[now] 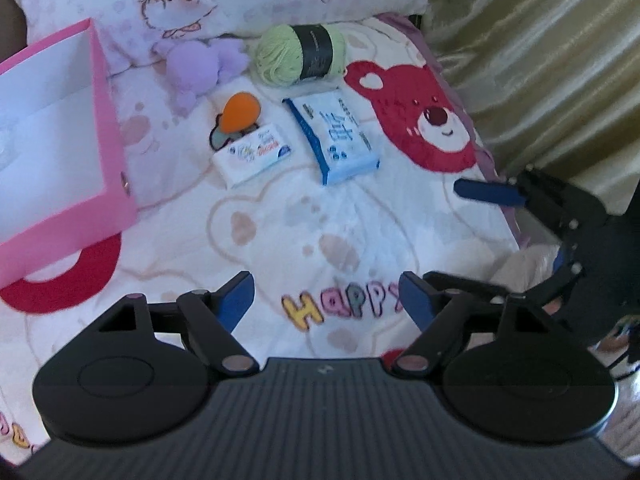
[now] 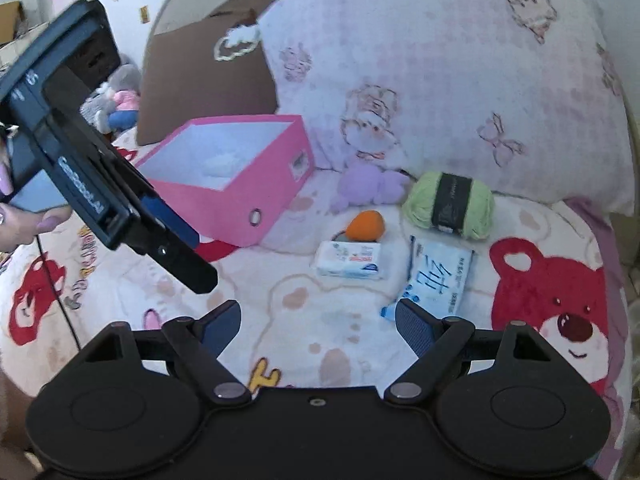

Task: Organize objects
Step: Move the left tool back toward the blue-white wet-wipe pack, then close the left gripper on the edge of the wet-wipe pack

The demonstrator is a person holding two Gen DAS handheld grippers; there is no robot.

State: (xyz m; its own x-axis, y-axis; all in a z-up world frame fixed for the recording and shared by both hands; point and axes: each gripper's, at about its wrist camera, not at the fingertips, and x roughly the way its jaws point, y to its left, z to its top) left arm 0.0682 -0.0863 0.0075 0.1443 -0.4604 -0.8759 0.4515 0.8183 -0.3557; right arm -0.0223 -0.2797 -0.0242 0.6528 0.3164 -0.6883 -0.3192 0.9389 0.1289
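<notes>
1. A pink box point(image 2: 240, 184) stands open on the bed blanket point(image 1: 280, 240), at the left side of the spread of things, with something pale lying inside it that I cannot make out.
2. Right of the box, in front of a big pillow point(image 2: 460, 80), lie the loose things: a purple plush point(image 2: 370, 184) against the pillow and a green yarn ball point(image 2: 450, 204) with a dark band just beside it.
3. Nearer the foot of the bed, an orange egg-shaped sponge point(image 2: 366, 226) rests touching the far edge of a small white tissue pack point(image 2: 350, 260).
4. A larger blue-and-white wipes pack point(image 2: 436, 276) lies flat just right of the tissue pack, apart from it.
5. The left gripper point(image 1: 326, 296) hangs over the blanket above the printed "HAPPY" letters, well short of the packs; its blue pads stand wide and nothing is between them.
6. The right gripper point(image 2: 318, 322) points down toward the packs, jaws wide and empty; its right pad overlaps the near corner of the wipes pack in view, though I cannot tell that it touches.
7. From the right wrist view, a person's hand point(image 2: 24, 220) grips the handle of the left tool at the left edge.
8. A brown cushion point(image 2: 208, 76) leans behind the box.
9. A gold curtain point(image 1: 540, 60) hangs at the bed's right side.
</notes>
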